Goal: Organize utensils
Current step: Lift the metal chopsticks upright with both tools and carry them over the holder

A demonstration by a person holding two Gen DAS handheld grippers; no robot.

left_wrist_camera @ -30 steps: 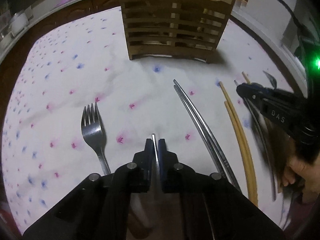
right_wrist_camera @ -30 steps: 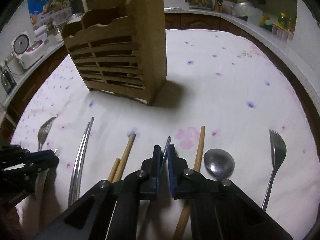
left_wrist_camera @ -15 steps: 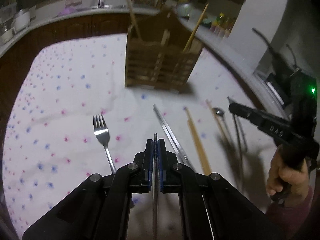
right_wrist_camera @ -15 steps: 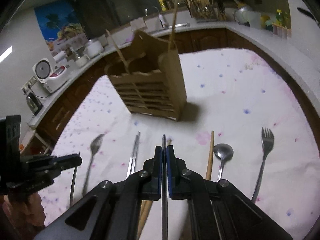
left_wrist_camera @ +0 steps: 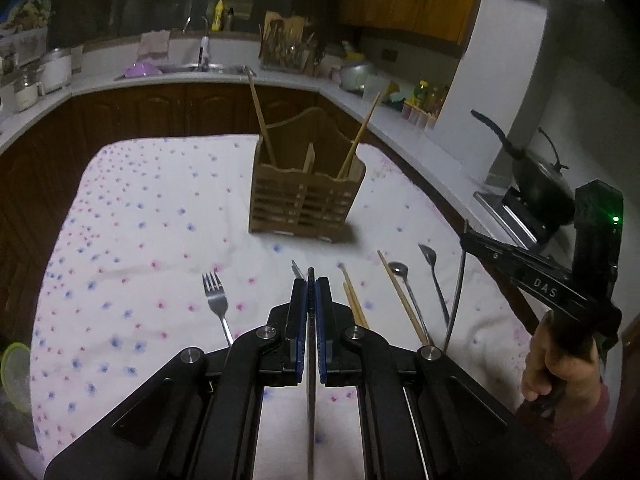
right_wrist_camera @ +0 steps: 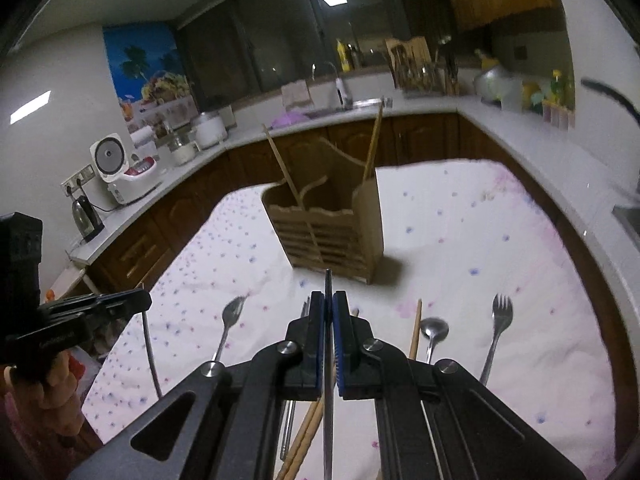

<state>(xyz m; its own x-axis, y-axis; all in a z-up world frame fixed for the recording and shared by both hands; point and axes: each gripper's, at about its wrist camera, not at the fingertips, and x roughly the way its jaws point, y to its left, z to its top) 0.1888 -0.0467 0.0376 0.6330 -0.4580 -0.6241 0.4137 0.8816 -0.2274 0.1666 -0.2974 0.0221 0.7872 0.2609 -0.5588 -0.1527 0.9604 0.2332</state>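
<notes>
A slatted wooden utensil holder [left_wrist_camera: 306, 200] stands on the flowered tablecloth [left_wrist_camera: 140, 240] with two wooden chopsticks in it; it also shows in the right wrist view [right_wrist_camera: 332, 232]. My left gripper [left_wrist_camera: 311, 286] is shut on a thin metal chopstick [left_wrist_camera: 311, 380], held above the cloth. My right gripper [right_wrist_camera: 328, 300] is shut on another metal chopstick [right_wrist_camera: 328, 400], also raised; it shows at the right of the left wrist view [left_wrist_camera: 466, 236], the rod hanging down. On the cloth lie a fork [left_wrist_camera: 216, 304], wooden chopsticks [left_wrist_camera: 400, 296] and two spoons [left_wrist_camera: 404, 280].
A second fork [right_wrist_camera: 496, 328] lies at the right of the cloth. A kitchen counter [left_wrist_camera: 160, 76] with a sink, rice cookers and jars runs behind the table. A black pan on a stove [left_wrist_camera: 536, 184] is at the right. A green-rimmed cup [left_wrist_camera: 14, 376] sits at the left edge.
Both grippers have risen well above the cloth, each carrying its metal chopstick, and the views now look down on the holder from farther off.
</notes>
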